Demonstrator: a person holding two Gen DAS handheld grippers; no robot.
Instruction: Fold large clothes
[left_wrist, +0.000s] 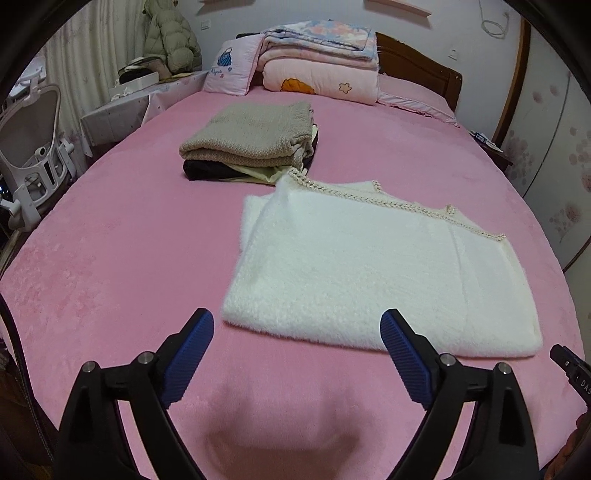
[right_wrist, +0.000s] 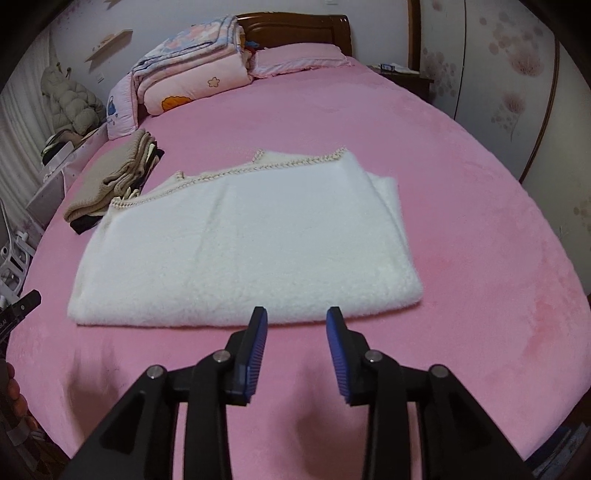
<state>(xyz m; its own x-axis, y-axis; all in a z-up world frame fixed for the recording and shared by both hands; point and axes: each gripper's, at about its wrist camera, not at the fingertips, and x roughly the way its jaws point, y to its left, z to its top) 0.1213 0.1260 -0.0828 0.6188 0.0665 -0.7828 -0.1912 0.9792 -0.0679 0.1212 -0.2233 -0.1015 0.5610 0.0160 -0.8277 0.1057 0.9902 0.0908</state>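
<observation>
A white fluffy garment (left_wrist: 362, 273) with beaded trim lies folded flat on the pink bed (left_wrist: 122, 258); it also shows in the right wrist view (right_wrist: 240, 251). My left gripper (left_wrist: 297, 325) is wide open and empty, just in front of the garment's near left corner. My right gripper (right_wrist: 296, 317) is open with a narrower gap and empty, just in front of the garment's near edge. A stack of folded clothes topped by a beige knit (left_wrist: 251, 136) lies beyond the white garment, also seen in the right wrist view (right_wrist: 114, 177).
Folded quilts (left_wrist: 321, 55) and a pink pillow (left_wrist: 229, 66) sit at the head of the bed by the wooden headboard (left_wrist: 421, 62). A white chair (left_wrist: 33, 147) and a cluttered side table (left_wrist: 129, 99) stand left of the bed. A wardrobe (right_wrist: 517, 74) stands to the right.
</observation>
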